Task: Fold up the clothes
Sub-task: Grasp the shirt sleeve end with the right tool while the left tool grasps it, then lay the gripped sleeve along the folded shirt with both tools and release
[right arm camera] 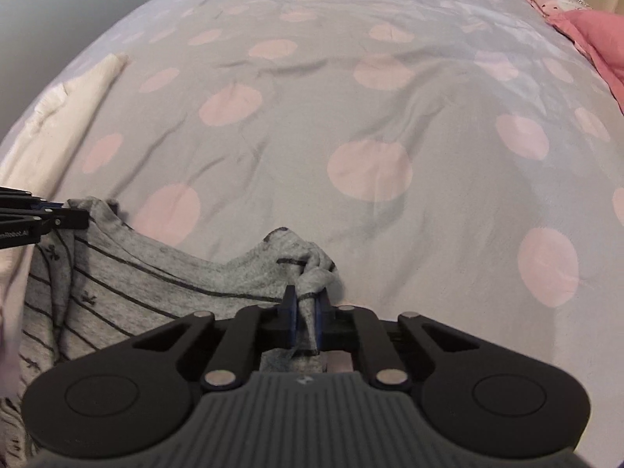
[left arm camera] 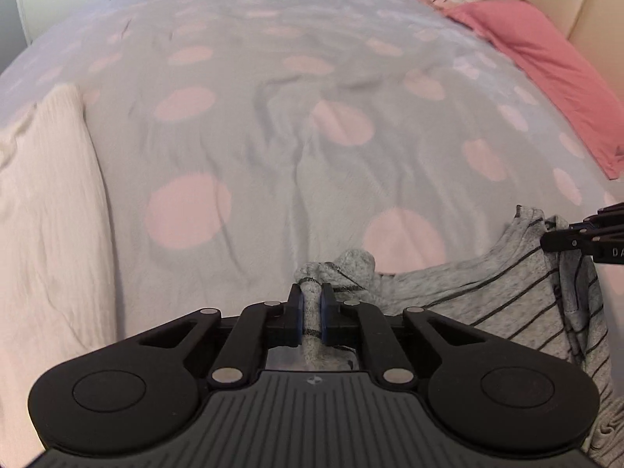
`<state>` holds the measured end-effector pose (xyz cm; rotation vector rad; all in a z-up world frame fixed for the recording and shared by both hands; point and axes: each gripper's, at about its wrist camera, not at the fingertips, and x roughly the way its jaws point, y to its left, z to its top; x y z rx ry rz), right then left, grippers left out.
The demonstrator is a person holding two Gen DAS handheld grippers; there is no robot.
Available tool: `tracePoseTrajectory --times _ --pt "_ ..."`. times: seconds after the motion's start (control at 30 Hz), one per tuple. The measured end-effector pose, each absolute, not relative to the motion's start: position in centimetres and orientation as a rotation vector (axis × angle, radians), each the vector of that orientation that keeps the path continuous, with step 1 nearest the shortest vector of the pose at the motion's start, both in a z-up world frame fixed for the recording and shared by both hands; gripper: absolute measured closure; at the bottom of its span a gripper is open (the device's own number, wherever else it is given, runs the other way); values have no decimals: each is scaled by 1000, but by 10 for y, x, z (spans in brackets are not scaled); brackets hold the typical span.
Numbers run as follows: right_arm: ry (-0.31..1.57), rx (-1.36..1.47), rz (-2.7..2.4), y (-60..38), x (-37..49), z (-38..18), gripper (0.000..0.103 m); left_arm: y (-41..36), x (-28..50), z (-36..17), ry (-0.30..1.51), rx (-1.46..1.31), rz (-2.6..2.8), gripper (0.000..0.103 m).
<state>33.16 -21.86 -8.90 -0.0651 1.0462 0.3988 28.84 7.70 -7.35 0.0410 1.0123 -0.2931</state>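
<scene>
the left claw [left arm camera: 312,304] is clenched on a bunched corner of the grey striped garment [left arm camera: 507,292], the fabric pinched between its two blue-lined fingers and puffing out just beyond the tips. the right claw [right arm camera: 306,314] is clamped the same way on another gathered corner of the same garment [right arm camera: 156,284]. the cloth stretches between the two claws — a sagging edge, dark thin stripes running across it — and hangs at the near side of the bed [left arm camera: 273,136], above the grey duvet with its big pink dots. a cream ribbed cloth [left arm camera: 46,214] lies on the bed at the left, well apart from the garment. a pink pillow [left arm camera: 546,78] sits at the far right by the beige headboard [left arm camera: 585,7].
</scene>
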Motion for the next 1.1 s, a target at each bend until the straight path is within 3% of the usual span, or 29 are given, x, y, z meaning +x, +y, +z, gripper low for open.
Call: tracePoseTrajectory --times 0.2,0.63,0.83,1.1 --pt "953 -49 466 -240 300 -40 94 90 254 -18 888 8 -374 98" --pt "677 -123 737 -292 150 50 94 106 100 67 632 75 -614 98" --pt "634 -241 845 -303 88 40 94 104 41 51 669 158 -744 98" --pt "755 -425 990 -297 37 -13 94 85 -3 -9 882 301 -865 98"
